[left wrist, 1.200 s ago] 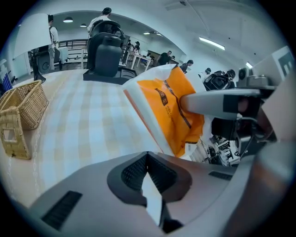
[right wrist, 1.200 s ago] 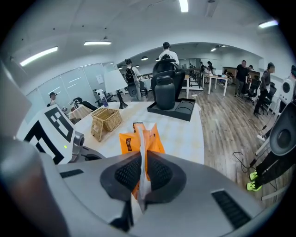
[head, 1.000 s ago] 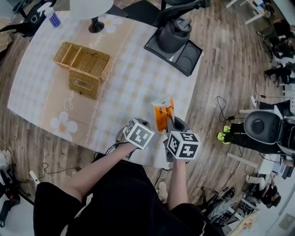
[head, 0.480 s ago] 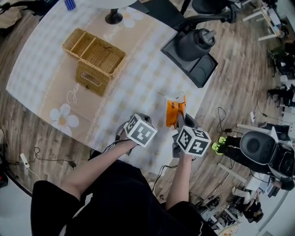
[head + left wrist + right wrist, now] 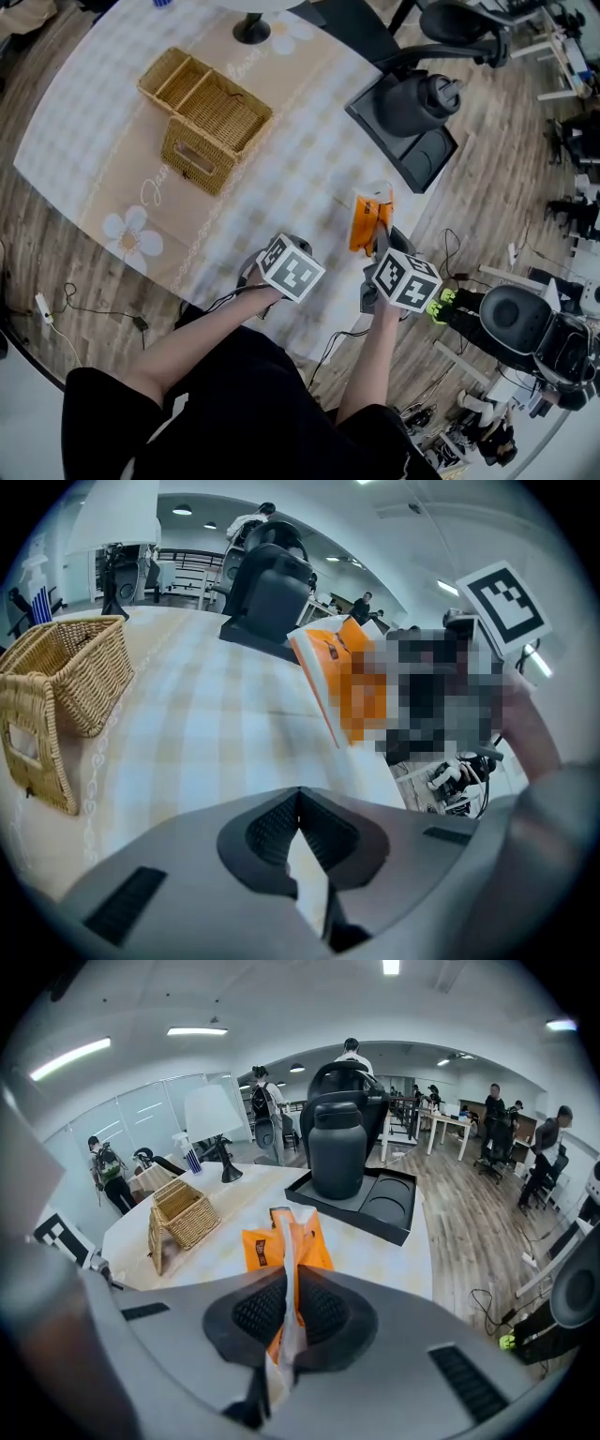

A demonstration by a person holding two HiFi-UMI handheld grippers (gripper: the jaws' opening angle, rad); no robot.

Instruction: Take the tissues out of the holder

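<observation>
My right tongs (image 5: 286, 1307) clamp the orange tissue pack (image 5: 368, 223) at 4 o'clock from the wicker holder (image 5: 208, 122), well apart — I'd lower it flat onto the surface (image 5: 309, 169) before releasing; left tongs (image 5: 298, 822) closed, empty.

Bright, even office light all round. Ceiling strips (image 5: 199, 1030) burn out white in the right gripper view. The table (image 5: 309, 159) is flatly lit, with just a faint shadow under the basket (image 5: 211, 117). Both gripper views are heavy fisheye, with black corners and lines bowing at the rim. The right gripper (image 5: 284, 1277) goes soft close to the lens, while the tissues (image 5: 255, 1246) beyond stay fairly sharp. The head view is crisp, its floor curving at the edges.
</observation>
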